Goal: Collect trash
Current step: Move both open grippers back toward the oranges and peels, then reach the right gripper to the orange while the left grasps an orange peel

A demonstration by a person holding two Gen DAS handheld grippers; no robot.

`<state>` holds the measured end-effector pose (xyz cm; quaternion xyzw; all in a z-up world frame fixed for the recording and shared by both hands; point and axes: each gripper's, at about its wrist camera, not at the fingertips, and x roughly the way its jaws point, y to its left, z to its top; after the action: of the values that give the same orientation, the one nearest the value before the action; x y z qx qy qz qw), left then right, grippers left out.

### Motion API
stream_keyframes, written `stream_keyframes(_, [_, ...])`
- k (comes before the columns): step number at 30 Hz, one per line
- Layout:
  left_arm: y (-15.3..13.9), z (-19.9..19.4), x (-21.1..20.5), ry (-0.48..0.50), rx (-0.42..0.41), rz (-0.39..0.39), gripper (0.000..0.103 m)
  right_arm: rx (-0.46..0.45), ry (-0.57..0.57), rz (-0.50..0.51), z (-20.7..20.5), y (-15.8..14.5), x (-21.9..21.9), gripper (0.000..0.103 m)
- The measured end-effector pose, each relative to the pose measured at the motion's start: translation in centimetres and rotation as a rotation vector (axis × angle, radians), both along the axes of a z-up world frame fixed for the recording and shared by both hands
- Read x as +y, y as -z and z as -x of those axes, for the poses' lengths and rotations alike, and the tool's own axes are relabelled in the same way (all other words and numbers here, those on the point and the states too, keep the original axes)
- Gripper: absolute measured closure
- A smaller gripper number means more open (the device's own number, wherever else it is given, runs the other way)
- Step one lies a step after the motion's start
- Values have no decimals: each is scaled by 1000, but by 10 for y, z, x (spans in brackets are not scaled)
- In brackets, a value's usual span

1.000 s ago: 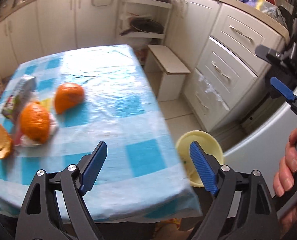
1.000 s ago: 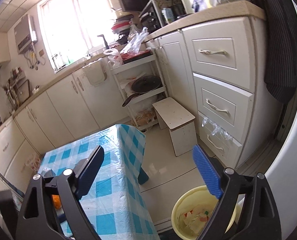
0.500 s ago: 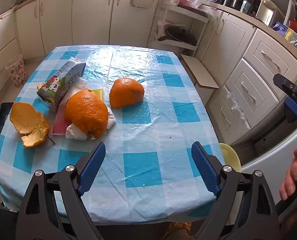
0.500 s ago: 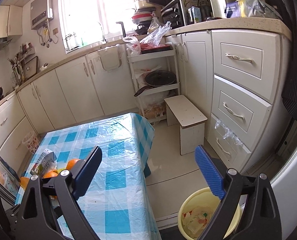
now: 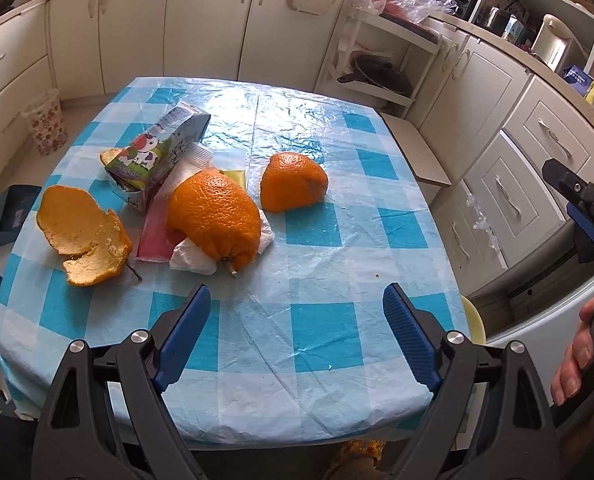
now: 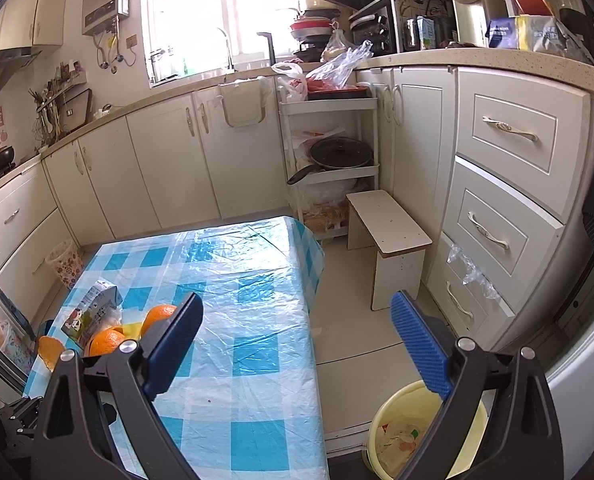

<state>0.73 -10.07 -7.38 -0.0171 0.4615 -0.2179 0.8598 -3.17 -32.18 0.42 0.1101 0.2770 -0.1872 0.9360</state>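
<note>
Swinging back from the yellow bin, the left gripper hangs empty, jaws wide, with the big orange peel at eleven o'clock just ahead, nearer it than the equally open right gripper.

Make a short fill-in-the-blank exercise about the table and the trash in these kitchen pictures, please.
1. The tablecloth has blue and white ____.
2. The milk carton on the table lies on its ____.
3. The yellow bin stands on the ____ beside the table.
4. The left gripper has open jaws that hold ____.

Missing words: checks; side; floor; nothing
</note>
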Motion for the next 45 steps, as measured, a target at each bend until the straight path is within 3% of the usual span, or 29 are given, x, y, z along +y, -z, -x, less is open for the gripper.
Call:
stream_keyframes(15, [1,-16,38,-69,20,9,19,34,-66,5,-22,9,27,12])
stream_keyframes(21, [-3,-28,72,-161,12,1,19,80,-142,-32,-39,21,44,11])
stream_keyframes(32, [23,-61,152,-401,155,37,19,208,-373,-84,-85,55,111,12])
stream_keyframes(45, [46,-80,185,-484,222,35,19,304,-474,-84,-132,101,164,12])
